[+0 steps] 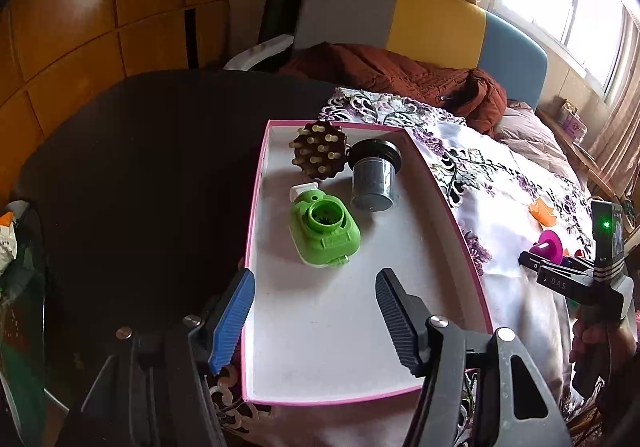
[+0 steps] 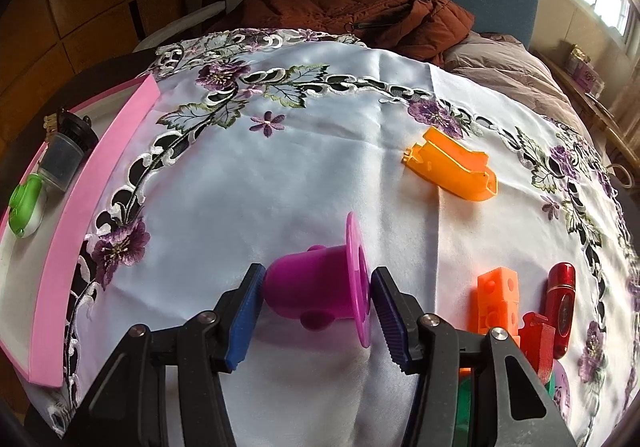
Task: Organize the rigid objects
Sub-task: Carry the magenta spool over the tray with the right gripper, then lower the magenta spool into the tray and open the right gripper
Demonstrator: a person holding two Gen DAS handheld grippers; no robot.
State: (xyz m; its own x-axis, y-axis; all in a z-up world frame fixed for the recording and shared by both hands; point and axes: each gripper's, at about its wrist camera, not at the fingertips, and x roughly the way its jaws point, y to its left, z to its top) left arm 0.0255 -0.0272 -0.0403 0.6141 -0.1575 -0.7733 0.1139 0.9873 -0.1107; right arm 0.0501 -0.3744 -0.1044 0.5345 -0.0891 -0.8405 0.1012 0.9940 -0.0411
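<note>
A bed covered by a white cloth embroidered with purple flowers [image 2: 320, 95] is seen through two gripper-mounted cameras. On the cloth's left side sits a shallow pink-rimmed white tray [image 1: 448, 203] already holding three things: a brown studded massager [image 1: 318, 151], a dark lidded cup [image 1: 372, 179] on its side, and a green plastic gadget [image 1: 324, 231]. The left gripper [image 1: 316, 311] is held above the tray's near, bare end with its jaws wide apart and nothing between them. The right gripper [image 2: 316, 311] is lowered onto a magenta flanged cup [image 2: 324, 291] lying on its side on the cloth, well apart from the tray; its jaws are brought in against the cup's closed base and its flange, and appear to be touching both, though the firmness of the hold cannot be told. Still loose on the cloth are an orange boat-shaped piece [image 2: 452, 171], an orange cube block [image 2: 496, 299], a red block [image 2: 538, 339] and a red cylinder [image 2: 562, 303]. The step in hand is judged to be the pick-up of the magenta cup. Next, a lift clear of the cloth and a carry leftward over the pink rim into the bare part of the tray would be called for.
</note>
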